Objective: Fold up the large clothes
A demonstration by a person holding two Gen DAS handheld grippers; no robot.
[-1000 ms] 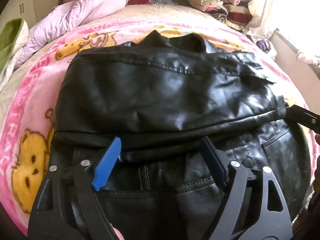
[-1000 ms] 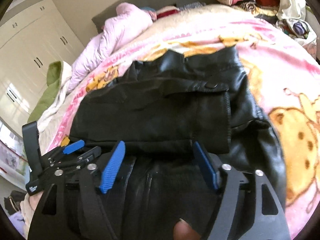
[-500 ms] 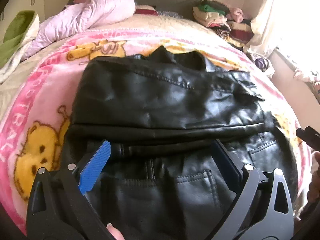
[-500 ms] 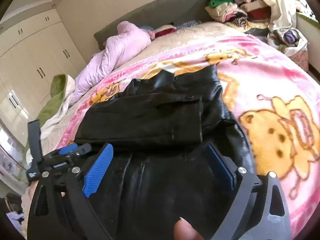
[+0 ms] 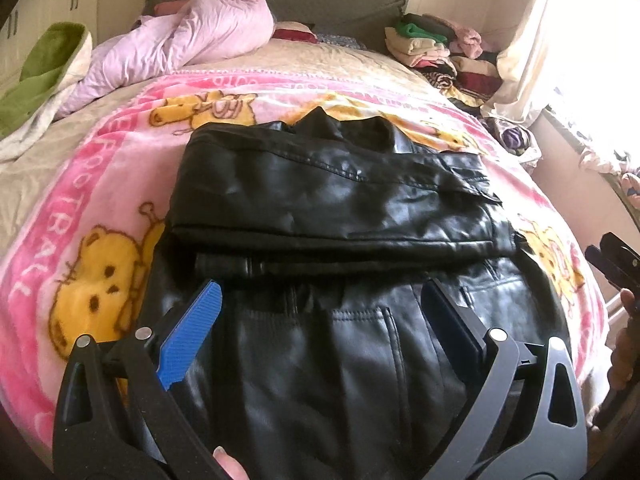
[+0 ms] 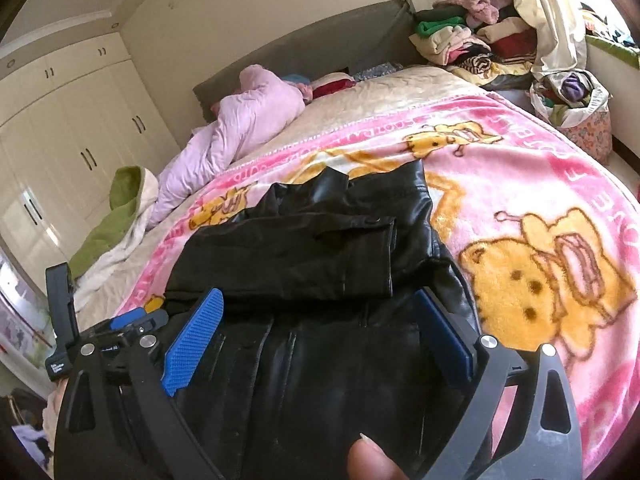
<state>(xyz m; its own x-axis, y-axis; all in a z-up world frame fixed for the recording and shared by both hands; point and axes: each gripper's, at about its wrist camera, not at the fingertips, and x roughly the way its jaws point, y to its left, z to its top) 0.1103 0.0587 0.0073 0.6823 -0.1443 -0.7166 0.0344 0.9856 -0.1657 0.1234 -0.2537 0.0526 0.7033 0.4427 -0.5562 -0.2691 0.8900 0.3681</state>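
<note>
A black leather jacket (image 5: 332, 200) (image 6: 288, 256) lies on the bed's pink blanket (image 5: 100, 208) (image 6: 520, 168), collar at the far end. Its upper part has a folded layer lying across it, ending in a straight edge. My left gripper (image 5: 322, 286) hovers open above the jacket's near half, close to that edge, with nothing between its blue pads (image 5: 188, 340). My right gripper (image 6: 318, 294) hovers open the same way over the right side, pads (image 6: 192, 344) clear of the leather. Each view catches the other gripper at its edge.
A crumpled pale-pink quilt (image 5: 192, 44) and a green-and-white blanket (image 5: 40, 68) lie at the far left of the bed. A pile of folded clothes (image 5: 440, 52) sits by the headboard at the right. A bag of clothes (image 6: 572, 108) stands beside the bed. White wardrobes (image 6: 80, 132) line the left wall.
Both grippers opened wider, then drew back and rose from the jacket's folded edge. The jacket lies as before.
</note>
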